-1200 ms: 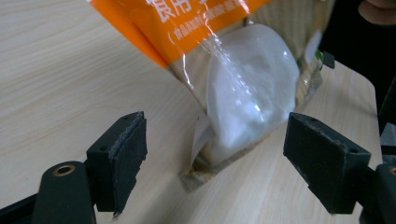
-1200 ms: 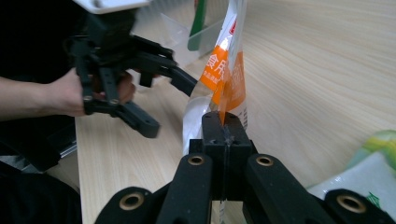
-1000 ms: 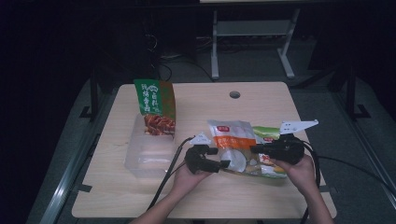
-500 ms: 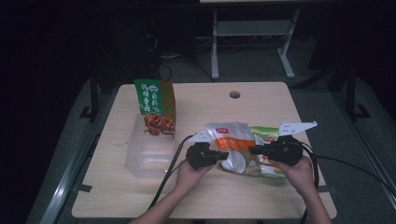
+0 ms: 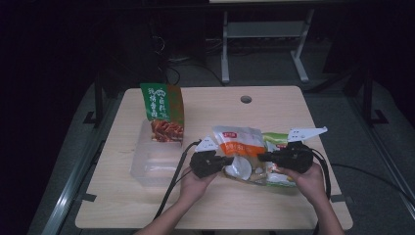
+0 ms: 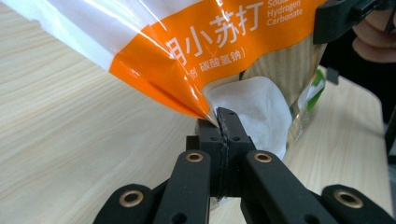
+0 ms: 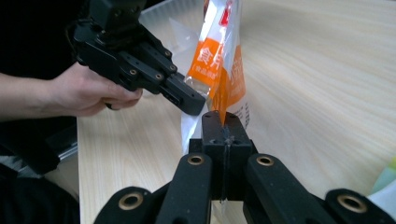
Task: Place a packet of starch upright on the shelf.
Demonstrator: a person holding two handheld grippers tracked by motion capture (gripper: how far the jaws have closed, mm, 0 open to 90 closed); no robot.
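- High view: we hold the orange soda bag [image 5: 238, 149] off the table [image 5: 274, 117] between left tongs [image 5: 226, 160] and right tongs [image 5: 263, 157], spreading it.
- Left gripper view: left tongs [image 6: 220, 122] are clamped on the bag's corner.
- Right gripper view: right tongs [image 7: 223, 125] pinch its opposite edge shut.

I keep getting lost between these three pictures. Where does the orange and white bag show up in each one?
High view: the orange and white bag lies centre-right on the table, between both grippers.
Left gripper view: it spans the top, its corner pinched in the shut jaws.
Right gripper view: it stands edge-on at top centre, pinched too.
Shared landmark: the light wooden table.
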